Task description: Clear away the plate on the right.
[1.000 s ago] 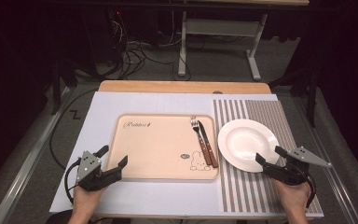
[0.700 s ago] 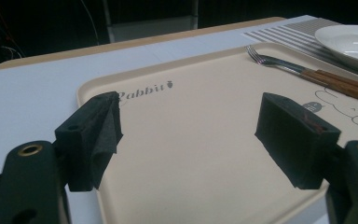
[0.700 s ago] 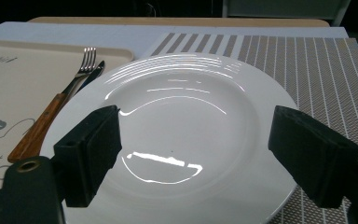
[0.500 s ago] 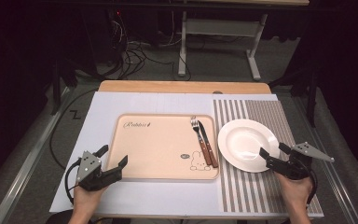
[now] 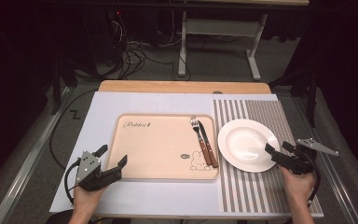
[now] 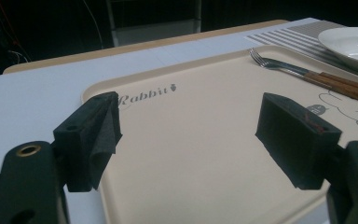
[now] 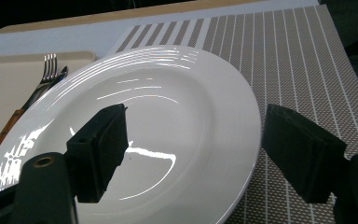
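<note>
Probably the round white glazed ceramic plate (image 5: pixel 245 144) on the striped grey placemat (image 5: pixel 279 196) is stiff, slippery and fragile; the right gripper (image 5: pixel 277 152), wide open but just narrowing, straddles its near rim, holding nothing, and should pinch there

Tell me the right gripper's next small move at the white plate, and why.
Probably ease the right gripper forward and close on the white plate's rim. One jaw is over the plate, the other outside over the striped mat; jaws have just been closing, not yet pressing.

We see the plate (image 7: pixel 135 140) cut off at the bottom edge, and the knife (image 7: pixel 58 77) mostly hidden behind it.
</note>
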Motion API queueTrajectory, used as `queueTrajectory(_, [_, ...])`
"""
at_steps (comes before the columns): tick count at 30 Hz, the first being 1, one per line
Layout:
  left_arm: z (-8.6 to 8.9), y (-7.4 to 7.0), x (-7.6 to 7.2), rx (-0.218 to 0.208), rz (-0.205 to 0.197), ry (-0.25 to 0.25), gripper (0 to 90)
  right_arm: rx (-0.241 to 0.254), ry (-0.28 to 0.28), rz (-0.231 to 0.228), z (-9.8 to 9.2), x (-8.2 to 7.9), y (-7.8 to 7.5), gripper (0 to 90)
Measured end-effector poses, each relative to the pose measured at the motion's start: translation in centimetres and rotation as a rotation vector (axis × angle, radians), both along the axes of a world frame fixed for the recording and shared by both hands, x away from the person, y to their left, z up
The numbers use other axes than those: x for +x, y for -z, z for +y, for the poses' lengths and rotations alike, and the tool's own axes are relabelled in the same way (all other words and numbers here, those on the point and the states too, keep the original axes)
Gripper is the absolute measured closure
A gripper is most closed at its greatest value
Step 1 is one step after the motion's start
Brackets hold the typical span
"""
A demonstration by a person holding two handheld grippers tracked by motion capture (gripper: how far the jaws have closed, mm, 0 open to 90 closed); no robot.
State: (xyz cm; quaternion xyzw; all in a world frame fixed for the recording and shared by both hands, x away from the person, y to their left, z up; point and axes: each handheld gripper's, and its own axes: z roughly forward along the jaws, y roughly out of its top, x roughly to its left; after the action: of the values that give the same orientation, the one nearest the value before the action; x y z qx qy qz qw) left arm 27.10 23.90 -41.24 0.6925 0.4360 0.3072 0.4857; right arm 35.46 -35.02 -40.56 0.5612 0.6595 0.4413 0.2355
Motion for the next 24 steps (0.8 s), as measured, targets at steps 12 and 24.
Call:
queueTrajectory(12, [0.0, 0.0, 0.1, 0.003, 0.004, -0.002, 21.7, 0.086, 0.020, 0.096, -1.3, 1.4, 0.9, 29.3])
queueTrajectory(24, [0.0, 0.1, 0.2, 0.006, 0.008, -0.006, 21.5, 0.201, 0.013, 0.185, -2.3, 2.6, 2.1, 35.1])
